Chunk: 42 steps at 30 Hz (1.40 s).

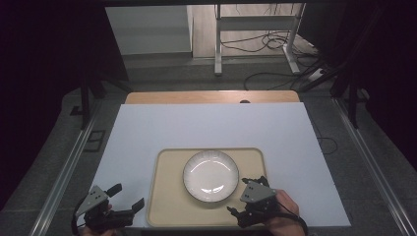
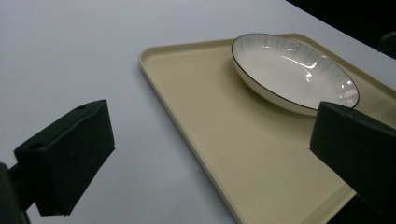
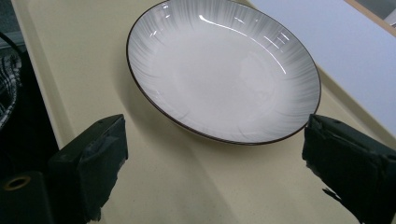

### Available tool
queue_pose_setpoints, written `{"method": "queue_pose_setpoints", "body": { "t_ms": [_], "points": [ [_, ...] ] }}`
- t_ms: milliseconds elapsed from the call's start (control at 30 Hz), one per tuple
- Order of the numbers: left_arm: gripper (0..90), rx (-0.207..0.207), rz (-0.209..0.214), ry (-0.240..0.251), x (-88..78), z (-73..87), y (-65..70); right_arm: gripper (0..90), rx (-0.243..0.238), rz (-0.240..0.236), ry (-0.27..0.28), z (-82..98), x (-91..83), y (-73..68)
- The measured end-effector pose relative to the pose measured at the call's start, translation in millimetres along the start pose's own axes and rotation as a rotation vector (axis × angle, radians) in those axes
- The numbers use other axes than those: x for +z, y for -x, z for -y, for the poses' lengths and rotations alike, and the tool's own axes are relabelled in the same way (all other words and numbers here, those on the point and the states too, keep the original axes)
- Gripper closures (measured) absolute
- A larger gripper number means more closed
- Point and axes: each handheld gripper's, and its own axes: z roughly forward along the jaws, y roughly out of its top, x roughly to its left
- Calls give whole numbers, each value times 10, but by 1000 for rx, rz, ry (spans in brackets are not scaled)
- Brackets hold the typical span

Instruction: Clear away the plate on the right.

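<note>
A white shallow plate (image 1: 210, 175) with a thin dark rim sits in the middle of a beige tray (image 1: 167, 196). My right gripper (image 1: 242, 196) is at the tray's near right corner, just beside the plate's near right edge. In the right gripper view the right gripper (image 3: 219, 158) stands open over the tray (image 3: 70, 60), its jaws wide apart, with the plate (image 3: 219, 70) just ahead and nothing between the pads. My left gripper (image 1: 129, 195) is open at the tray's near left corner. In the left gripper view the left gripper (image 2: 212, 140) straddles the tray's (image 2: 210, 107) edge, the plate (image 2: 289, 65) farther off.
The tray lies on a white sheet (image 1: 206, 123) covering a wooden table (image 1: 211, 97), with bare sheet to the left, right and beyond it. Past the table, a metal desk frame (image 1: 218, 44) and loose cables (image 1: 265, 42) are on the floor.
</note>
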Motion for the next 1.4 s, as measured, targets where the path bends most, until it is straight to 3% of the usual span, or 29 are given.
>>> {"method": "queue_pose_setpoints", "body": {
  "t_ms": [367, 1400],
  "points": [
    [0, -1, 1, 1, -1, 1, -2, 39, 48, 33, 26, 33, -75, 70],
    [0, 0, 2, 0, -1, 1, -2, 35, 134, 113, 31, 234, -290, 163]
  ]
}}
